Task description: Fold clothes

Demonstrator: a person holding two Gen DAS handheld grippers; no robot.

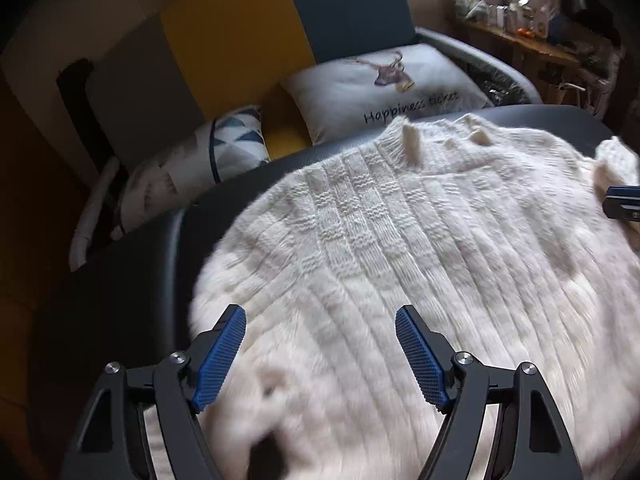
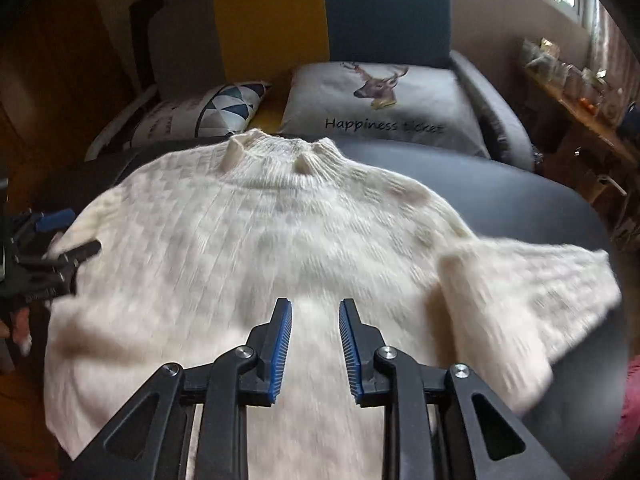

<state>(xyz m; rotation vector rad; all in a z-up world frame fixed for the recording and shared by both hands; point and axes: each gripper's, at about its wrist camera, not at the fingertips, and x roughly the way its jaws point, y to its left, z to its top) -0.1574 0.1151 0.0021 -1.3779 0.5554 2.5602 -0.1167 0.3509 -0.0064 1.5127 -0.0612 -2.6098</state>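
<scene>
Knitwear: the cream sweater point(image 2: 256, 248) is judged soft, limp and stretchy; its sleeve cuff point(image 2: 500, 356) is best pinched. Left gripper point(image 1: 320, 320) and right gripper point(image 2: 315, 312) are released, empty.

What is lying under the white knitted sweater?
The white knitted sweater lies on a dark round table, bare around its edges. Whatever else sits beneath the knit is covered.
</scene>
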